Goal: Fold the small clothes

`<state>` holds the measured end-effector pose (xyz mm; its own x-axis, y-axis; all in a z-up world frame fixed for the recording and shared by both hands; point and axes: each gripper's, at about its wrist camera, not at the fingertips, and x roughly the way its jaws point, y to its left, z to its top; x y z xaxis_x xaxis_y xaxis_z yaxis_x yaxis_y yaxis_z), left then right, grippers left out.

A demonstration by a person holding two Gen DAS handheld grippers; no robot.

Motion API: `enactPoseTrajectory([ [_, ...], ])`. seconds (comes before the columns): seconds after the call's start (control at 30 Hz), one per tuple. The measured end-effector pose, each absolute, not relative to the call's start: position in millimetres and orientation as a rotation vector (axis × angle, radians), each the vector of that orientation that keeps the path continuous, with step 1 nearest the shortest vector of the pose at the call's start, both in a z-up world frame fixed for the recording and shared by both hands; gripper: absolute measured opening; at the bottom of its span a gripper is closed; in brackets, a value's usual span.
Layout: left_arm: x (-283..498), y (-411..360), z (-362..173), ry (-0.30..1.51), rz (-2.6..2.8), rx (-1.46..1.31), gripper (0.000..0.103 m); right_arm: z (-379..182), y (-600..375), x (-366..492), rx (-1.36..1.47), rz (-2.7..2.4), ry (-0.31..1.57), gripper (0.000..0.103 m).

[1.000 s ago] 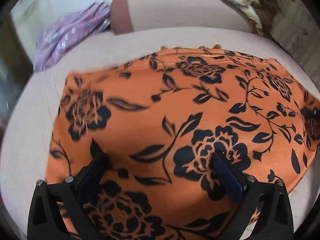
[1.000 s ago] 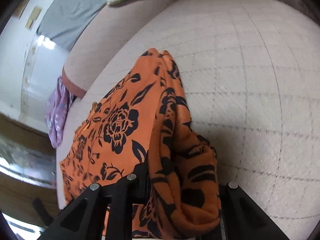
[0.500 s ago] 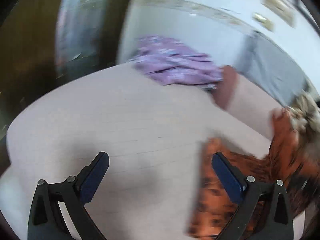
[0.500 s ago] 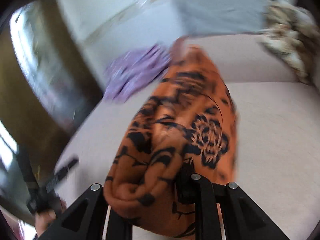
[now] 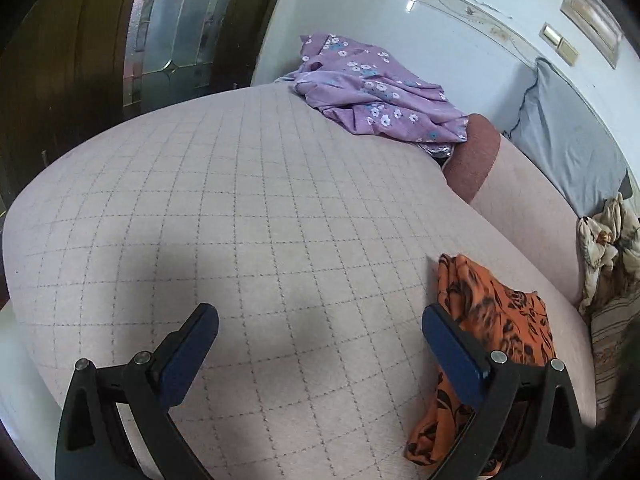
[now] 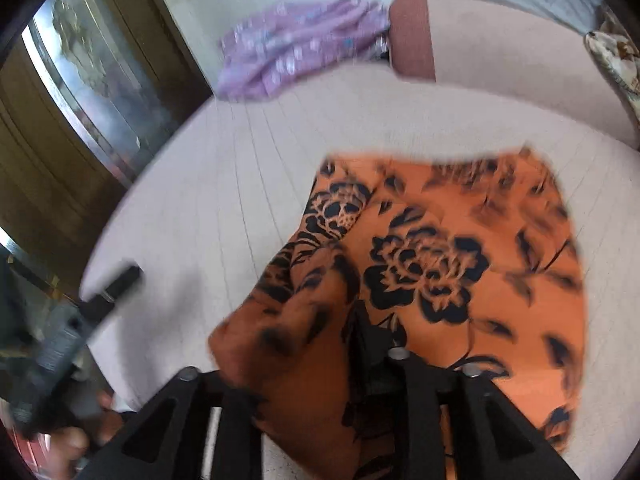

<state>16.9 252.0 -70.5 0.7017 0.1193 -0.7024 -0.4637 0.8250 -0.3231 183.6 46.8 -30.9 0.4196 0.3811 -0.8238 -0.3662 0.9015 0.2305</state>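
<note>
the orange floral garment [image 6: 452, 264] lies on the checked bed cover [image 5: 256, 208], toward its right side, partly spread flat with a thick bunched fold at its near left corner. that bunch sits between the fingers of the right gripper [image 6: 316, 360], whose jaws are opening; motion blur makes it hard to tell whether the pads still press the cloth, but they look to be letting go. the left gripper [image 5: 320, 340] hangs over bare cover with its fingers released and spread wide, nothing between them; the garment's crumpled edge is just beside and behind its right finger [image 5: 452, 348].

what could go wrong, as a judgement: the bunch may cling to the opening fingers and be dragged as the hand pulls away, undoing the fold. the corner is lumpy rather than flat, so the fold could slump open or end up crooked. the left gripper's right finger could snag the nearby edge if it swings that way.

room to move: the cover is open to the left and centre. a purple flowered garment [image 5: 376, 92] lies at the far edge, well apart. a bolster [image 5: 472, 160] and a grey pillow [image 5: 568, 140] bound the far right. the bed's left edge drops off toward a dark wooden door [image 5: 80, 60].
</note>
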Motion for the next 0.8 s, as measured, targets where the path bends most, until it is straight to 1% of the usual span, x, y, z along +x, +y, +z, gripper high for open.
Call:
enactPoseTrajectory([
  [0.03,16.9,253.8,-71.6,0.729,0.344,-0.518,0.101,-47.6,57.1,180.6,0.011,0.503,1.08,0.075],
  [0.07,17.4,255.5,-73.2,0.733,0.348,-0.525,0.101,-53.7,64.5,170.6,-0.006,0.542,1.05,0.078],
  [0.13,16.3,256.6,-73.5,0.731,0.351,-0.53,0.101,-47.0,67.0,153.9,-0.045,0.556,0.963,0.08],
  [0.23,16.8,251.5,-72.0,0.727,0.328,-0.514,0.101,-35.6,52.4,143.5,0.047,0.621,0.975,0.08],
  [0.33,19.3,236.1,-69.5,0.729,0.232,-0.494,0.101,-18.5,20.0,119.7,0.146,0.655,0.912,0.08],
  [0.5,12.0,172.7,-60.0,0.751,-0.041,-0.434,0.101,-15.1,-50.0,96.6,0.287,0.604,0.875,0.081],
  [0.57,10.0,149.3,-65.1,0.792,-0.091,-0.419,0.101,-18.6,-70.3,93.7,0.336,0.574,0.872,0.081],
  [0.6,11.0,141.1,-68.9,0.814,-0.109,-0.424,0.098,-21.2,-78.9,93.0,0.358,0.563,0.876,0.081],
  [0.63,13.8,134.9,-72.5,0.833,-0.117,-0.421,0.089,-24.8,-88.8,94.7,0.383,0.553,0.882,0.081],
  [0.67,18.9,129.3,-76.9,0.863,-0.112,-0.407,0.081,-29.6,-98.6,96.9,0.41,0.541,0.888,0.081],
  [0.7,24.8,126.4,-81.6,0.894,-0.102,-0.4,0.067,-34.0,-106.8,97.6,0.436,0.532,0.893,0.081],
  [0.73,30.6,125.8,-88.6,0.931,-0.093,-0.403,0.057,-35.4,-113.9,96.0,0.458,0.531,0.896,0.081],
  [0.77,40.1,127.5,-101.2,0.996,-0.079,-0.421,0.053,-37.1,-118.6,96.1,0.478,0.534,0.896,0.081],
  [0.8,46.0,130.2,-110.3,1.037,-0.068,-0.441,0.04,-36.7,-123.1,94.2,0.484,0.537,0.891,0.081],
])
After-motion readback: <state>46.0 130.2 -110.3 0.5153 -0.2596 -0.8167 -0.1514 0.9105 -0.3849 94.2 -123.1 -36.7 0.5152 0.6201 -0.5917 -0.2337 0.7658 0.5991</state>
